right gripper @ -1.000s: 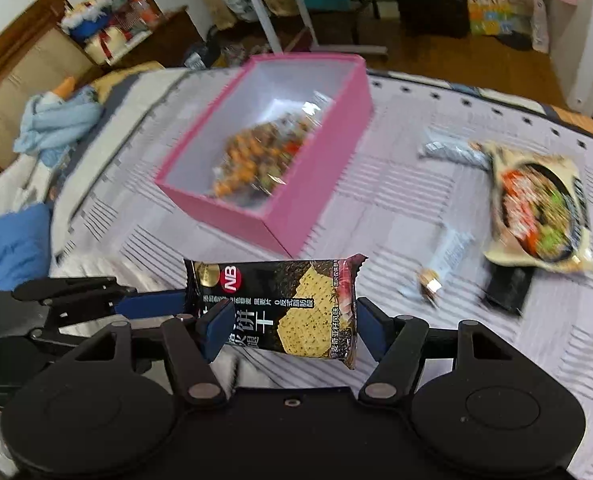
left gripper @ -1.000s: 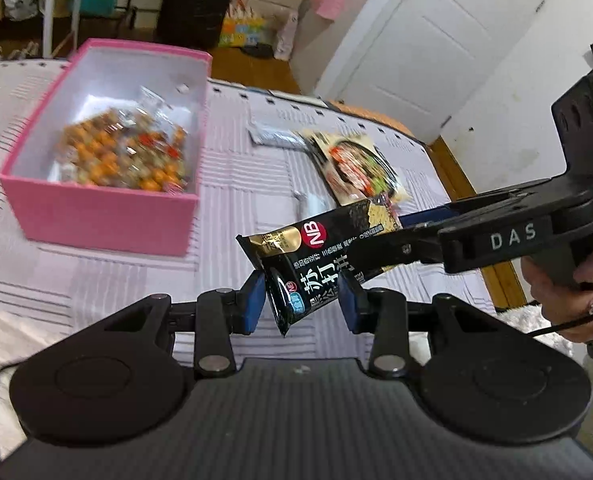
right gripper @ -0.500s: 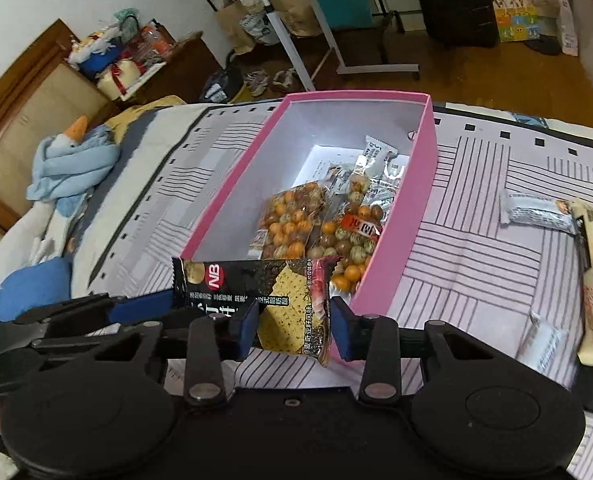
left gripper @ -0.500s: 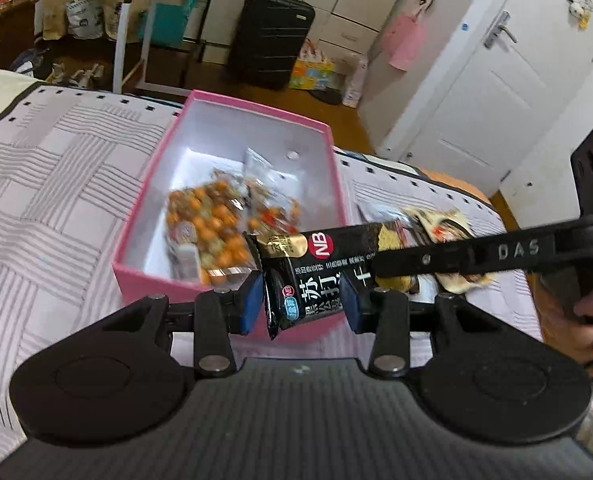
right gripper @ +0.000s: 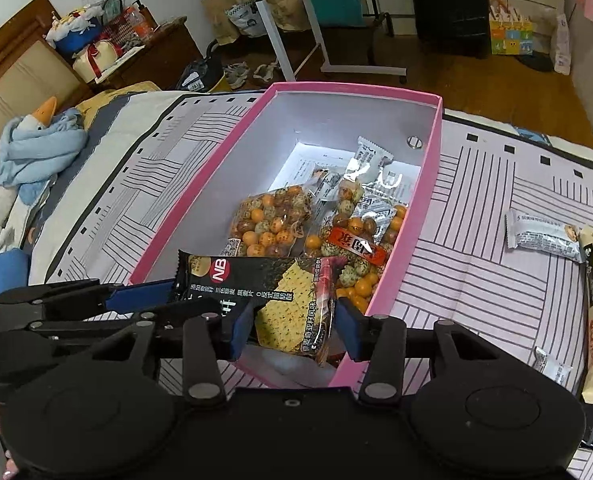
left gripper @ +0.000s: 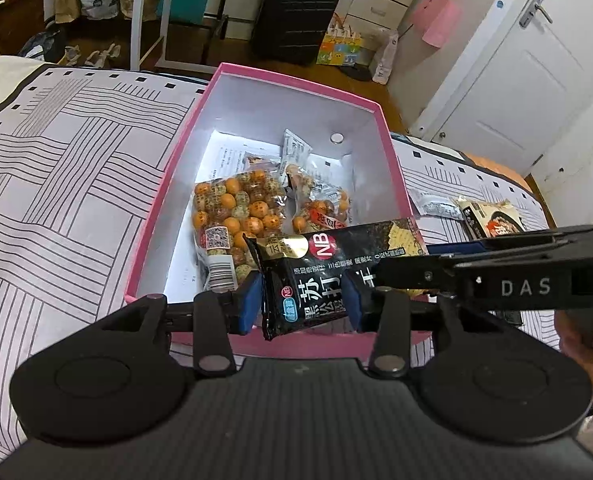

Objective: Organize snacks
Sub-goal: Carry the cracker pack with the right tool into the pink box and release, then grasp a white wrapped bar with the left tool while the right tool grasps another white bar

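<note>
A black foil cracker packet (left gripper: 336, 272), printed with a red and white round logo, a gold disc, white characters and a pale yellow speckled cracker, sits between the blue pads of the black left gripper (left gripper: 302, 300) and the black right gripper (right gripper: 292, 326). Just beyond both grippers, a bright pink cardboard box (right gripper: 224, 184) has a plain white inside. In it lie clear bags of orange, tan and green-speckled coated nuts (left gripper: 236, 208), one with a red label. Under the box, a pale lilac bedspread (left gripper: 68, 168) carries black line blocks in a woven pattern, edged with small black squares. Right of the right gripper lies a silver-white wrapper (right gripper: 540, 236).
</note>
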Tool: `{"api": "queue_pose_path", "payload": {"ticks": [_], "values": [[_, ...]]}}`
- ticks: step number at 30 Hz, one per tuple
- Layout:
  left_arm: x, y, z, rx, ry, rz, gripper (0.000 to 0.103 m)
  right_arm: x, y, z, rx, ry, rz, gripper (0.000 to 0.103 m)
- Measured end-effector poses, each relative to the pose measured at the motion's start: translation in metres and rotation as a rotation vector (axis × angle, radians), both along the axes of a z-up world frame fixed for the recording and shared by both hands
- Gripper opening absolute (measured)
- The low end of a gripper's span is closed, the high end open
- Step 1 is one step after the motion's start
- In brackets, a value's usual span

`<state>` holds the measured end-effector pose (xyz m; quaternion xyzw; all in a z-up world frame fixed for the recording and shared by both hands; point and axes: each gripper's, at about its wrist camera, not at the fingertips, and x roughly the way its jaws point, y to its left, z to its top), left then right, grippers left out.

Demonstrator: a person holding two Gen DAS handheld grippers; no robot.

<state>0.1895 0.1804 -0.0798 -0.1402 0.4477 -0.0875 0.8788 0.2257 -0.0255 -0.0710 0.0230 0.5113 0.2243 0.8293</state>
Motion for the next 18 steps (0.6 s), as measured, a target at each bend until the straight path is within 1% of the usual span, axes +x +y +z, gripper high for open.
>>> {"api": "queue_pose_path", "payload": {"ticks": [3, 4, 5, 8, 11, 13, 14, 15, 18], "values": [[-0.004, 0.001, 0.003, 0.023, -0.002, 0.017, 0.046, -0.008, 0.004, 0.006, -0.05, -0.045, 0.015, 0.055], [-0.006, 0.002, 0.005, 0.029, -0.004, 0.029, 0.053, -0.011, 0.004, 0.009, -0.056, -0.055, 0.019, 0.055], [-0.008, 0.003, 0.007, 0.034, -0.007, 0.04, 0.054, -0.013, 0.003, 0.012, -0.055, -0.06, 0.021, 0.056], [-0.016, 0.004, 0.019, 0.046, -0.023, 0.044, 0.055, -0.022, -0.002, 0.023, -0.054, -0.074, 0.023, 0.057], [-0.027, 0.001, 0.034, 0.076, -0.052, 0.043, 0.057, -0.034, -0.01, 0.036, -0.055, -0.097, 0.025, 0.058], [-0.038, -0.002, 0.047, 0.087, -0.074, 0.026, 0.057, -0.045, -0.018, 0.046, -0.045, -0.111, 0.027, 0.061], [-0.045, -0.006, 0.055, 0.081, -0.098, 0.004, 0.058, -0.051, -0.023, 0.052, -0.044, -0.122, 0.031, 0.063], [-0.052, -0.01, 0.063, 0.074, -0.12, -0.016, 0.06, -0.057, -0.029, 0.059, -0.046, -0.137, 0.031, 0.064], [-0.07, -0.028, 0.087, 0.073, -0.175, -0.073, 0.061, -0.074, -0.051, 0.079, -0.059, -0.184, 0.024, 0.066]]}}
